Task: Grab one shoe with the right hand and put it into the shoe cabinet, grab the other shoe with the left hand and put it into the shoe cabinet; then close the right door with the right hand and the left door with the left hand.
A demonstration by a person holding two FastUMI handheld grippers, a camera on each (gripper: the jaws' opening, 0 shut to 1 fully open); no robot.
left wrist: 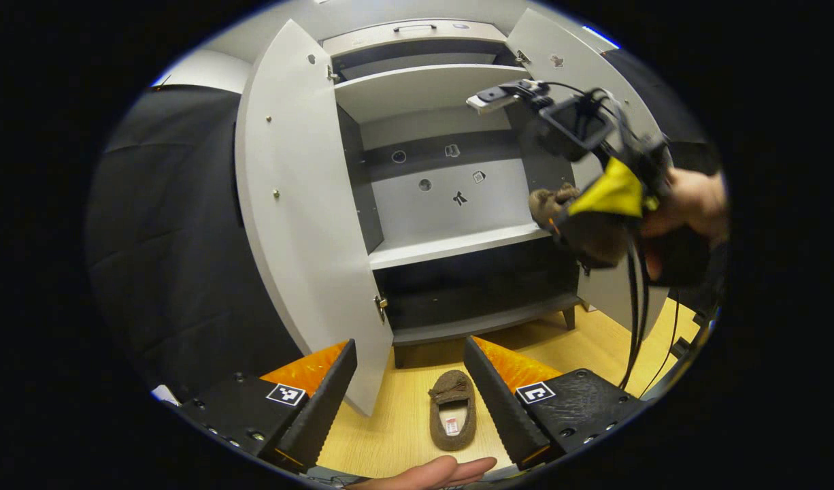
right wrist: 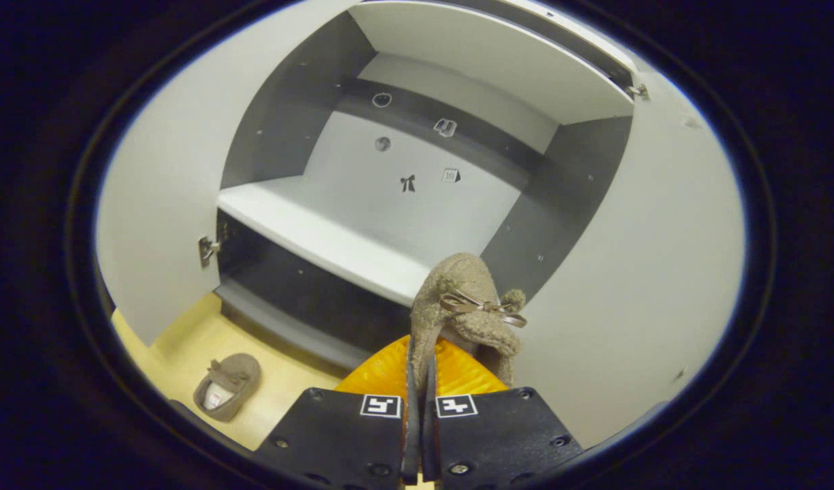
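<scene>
The right gripper (right wrist: 418, 381), pinched tight on a brown bow-trimmed slipper (right wrist: 461, 306), held it toe-first just before the shoe cabinet's middle shelf (right wrist: 322, 235), doors open. The second slipper (left wrist: 452, 408) lay lengthwise on the floor between the left gripper's (left wrist: 410, 401) wide-spread fingers, below them.

The left gripper (left wrist: 410, 401) hangs low with its two fingers wide apart and nothing between them. The right gripper (right wrist: 420, 408) is up high, fingers pinched close together. A hand (left wrist: 689, 204) holds it.
</scene>
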